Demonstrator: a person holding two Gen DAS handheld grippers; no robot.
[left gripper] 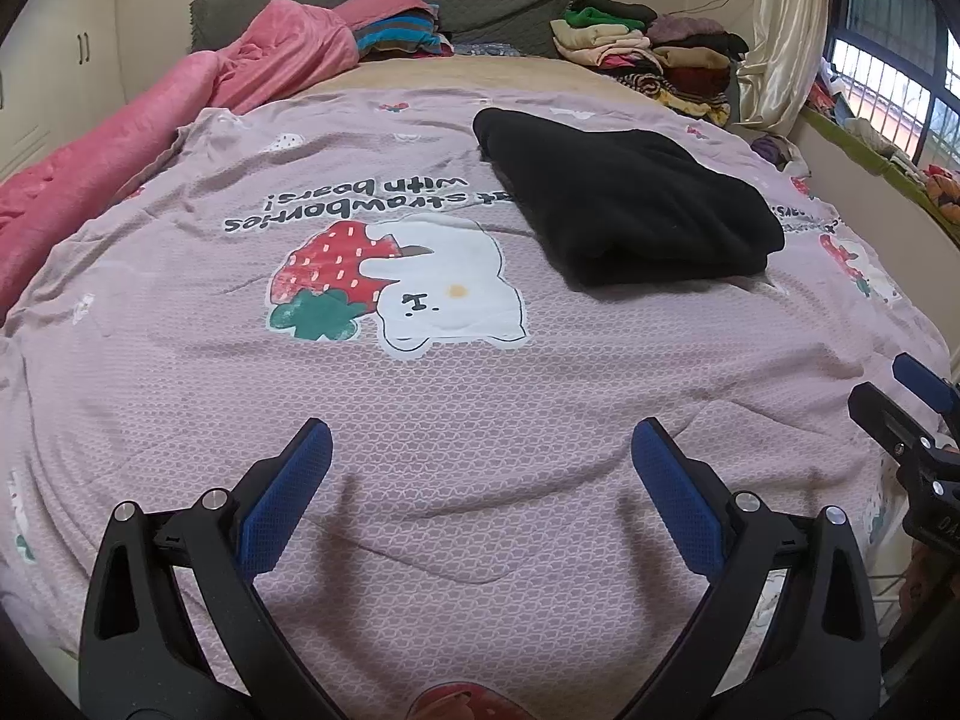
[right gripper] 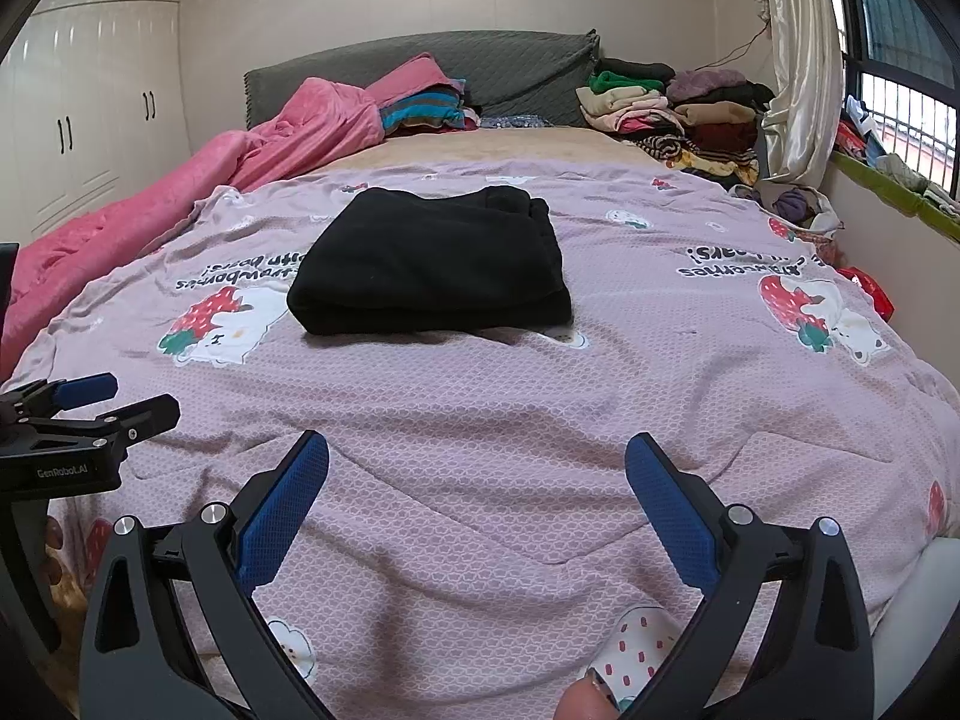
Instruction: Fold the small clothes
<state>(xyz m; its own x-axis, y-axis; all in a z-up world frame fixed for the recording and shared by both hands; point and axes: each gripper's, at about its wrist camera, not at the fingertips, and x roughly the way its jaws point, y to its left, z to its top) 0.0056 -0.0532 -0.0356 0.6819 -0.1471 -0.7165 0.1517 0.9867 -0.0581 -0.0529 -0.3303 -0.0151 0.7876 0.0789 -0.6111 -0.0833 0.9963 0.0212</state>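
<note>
Both grippers hang wide open, side by side.
Left gripper (left gripper: pixel 480 480) holds its blue pads (left gripper: pixel 288 498) spread and gripping nothing; right gripper (right gripper: pixel 477 480) beside it matches, fingers (right gripper: pixel 666 516) apart, both level and pointing forward.

The left gripper (left gripper: pixel 480 450) has black plastic arms with triangular cut-outs; each finger carries a blue pad (left gripper: pixel 288 495) with a fine dimpled texture; silver round screw heads (left gripper: pixel 215 498) sit at the pivots behind the pads; the right gripper (right gripper: pixel 477 456) is built the same, with blue pads (right gripper: pixel 672 516) and silver screws (right gripper: pixel 740 513); seen from the right wrist, the left gripper's black body bears white lettering (right gripper: pixel 62 471) (it reads "GenRobot.AI").
</note>
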